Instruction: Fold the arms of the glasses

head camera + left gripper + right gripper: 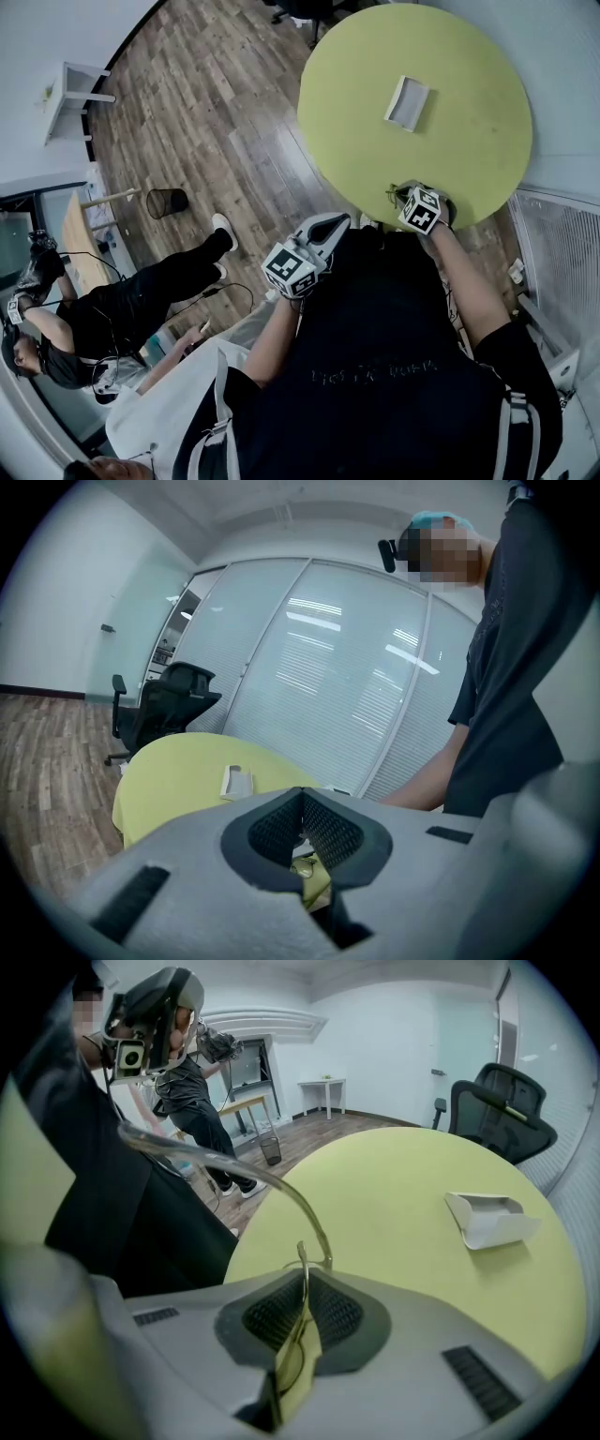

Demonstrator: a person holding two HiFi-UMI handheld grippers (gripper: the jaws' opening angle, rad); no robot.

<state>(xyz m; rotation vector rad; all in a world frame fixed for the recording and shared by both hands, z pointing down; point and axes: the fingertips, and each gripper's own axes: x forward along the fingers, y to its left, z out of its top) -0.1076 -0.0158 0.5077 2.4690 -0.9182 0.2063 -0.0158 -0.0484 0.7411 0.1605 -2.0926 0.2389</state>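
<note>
Desk: a round yellow-green desk (473,150) on a wood floor, seen from above in the head view.
Right gripper: the right gripper (307,1274) is at the near edge of the desk, its jaws closed tight on the glasses.
Glasses: the glasses (314,1218) have a thin frame that stands edge-on between the pads. One arm is unfolded and curves up and away to the left of the right gripper view. A lens shows low down behind the jaws. In the head view, only a small piece of the frame (392,193) shows at the jaw tips, just over the desk edge.
Left gripper: the left gripper (302,794) has its jaws brought together, tips touching, with nothing seen pinched between the pads. In the head view it (330,225) is held just off the desk, near the right gripper but apart from it.
White case: an open white case (407,103) lies near the middle of the desk, well apart from both grippers.
Surroundings: a black wire bin (167,202) stands on the floor. A second person (141,300) in dark clothes is to the left. A black office chair (502,1101) stands beyond the desk.
</note>
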